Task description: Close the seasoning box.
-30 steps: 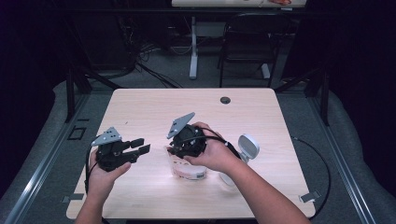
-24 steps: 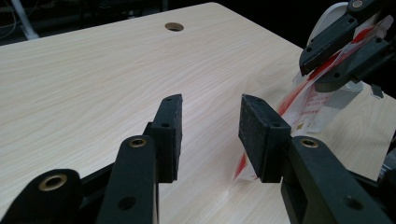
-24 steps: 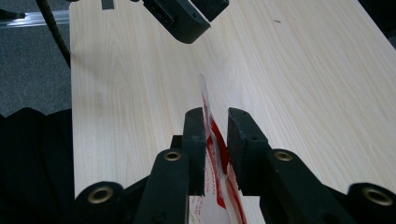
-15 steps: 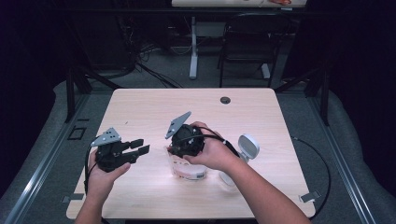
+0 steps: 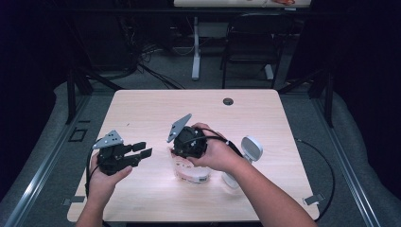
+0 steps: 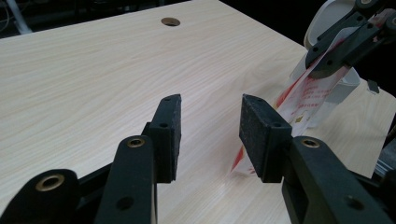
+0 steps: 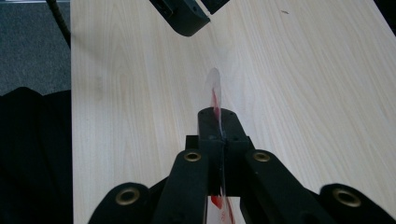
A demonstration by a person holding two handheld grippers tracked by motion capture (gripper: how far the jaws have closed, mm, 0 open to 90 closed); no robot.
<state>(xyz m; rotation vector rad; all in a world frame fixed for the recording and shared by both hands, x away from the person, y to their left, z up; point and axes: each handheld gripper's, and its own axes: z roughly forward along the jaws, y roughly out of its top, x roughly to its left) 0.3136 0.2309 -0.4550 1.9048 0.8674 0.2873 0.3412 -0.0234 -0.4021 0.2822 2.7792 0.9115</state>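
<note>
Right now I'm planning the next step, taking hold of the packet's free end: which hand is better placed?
Left. The right gripper is already shut on the red-and-white plastic packet, while the left gripper stands open and empty, its fingers aimed at the packet's lower end on the table.

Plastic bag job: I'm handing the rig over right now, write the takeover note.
Right tool: shut on the plastic bag, a thin clear bag with red print; its jaws have just been closing, with the bag's edge clamped between them.
Left tool: open, nothing between its jaws, pointing toward the bag and apart from it.
Bag: its lower end sits on the table, right of the left tool. A white device stands close behind the right hand.
Done: right grip taken.
Left: probably bring the left tool onto the bag's free edge.
</note>
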